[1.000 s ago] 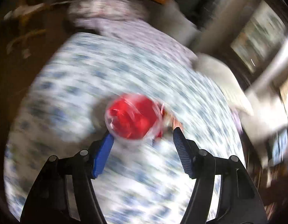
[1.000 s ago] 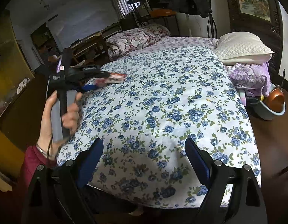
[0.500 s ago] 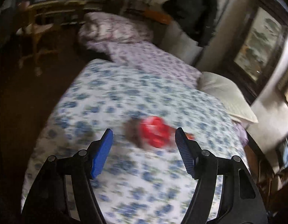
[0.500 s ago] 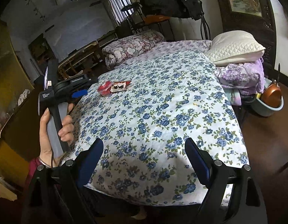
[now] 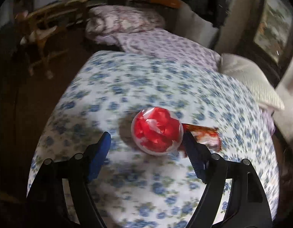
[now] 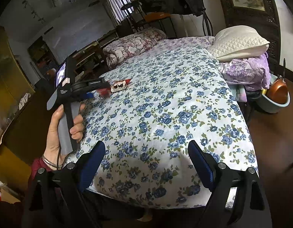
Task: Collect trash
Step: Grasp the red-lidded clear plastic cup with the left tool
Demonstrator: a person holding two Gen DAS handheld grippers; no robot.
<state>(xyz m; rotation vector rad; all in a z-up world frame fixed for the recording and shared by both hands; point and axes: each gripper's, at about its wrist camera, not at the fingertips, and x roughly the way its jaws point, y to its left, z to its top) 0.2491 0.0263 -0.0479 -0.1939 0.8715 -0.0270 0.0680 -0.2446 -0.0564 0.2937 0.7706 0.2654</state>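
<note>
A clear plastic cup stuffed with red wrapping (image 5: 157,131) lies on the blue-flowered bedspread (image 5: 127,87). A red and white snack wrapper (image 5: 205,134) lies just behind it to the right. My left gripper (image 5: 146,142) is open, its jaws standing either side of the cup and close to it. In the right wrist view the left gripper (image 6: 95,94) is held over the bed's left side, with the cup (image 6: 104,92) and wrapper (image 6: 120,85) at its tip. My right gripper (image 6: 146,157) is open and empty over the bed's near edge.
A white pillow (image 6: 239,41) on purple bedding (image 6: 249,70) sits at the bed's right. A folded flowered quilt (image 6: 133,43) lies at the far end. A blue basin with a copper pan (image 6: 277,95) stands on the floor at right. Wooden chairs (image 5: 44,36) stand left.
My left gripper pulled back from the cup, then came in close again, so the cup looms larger between the open jaws. My right gripper has barely moved.
</note>
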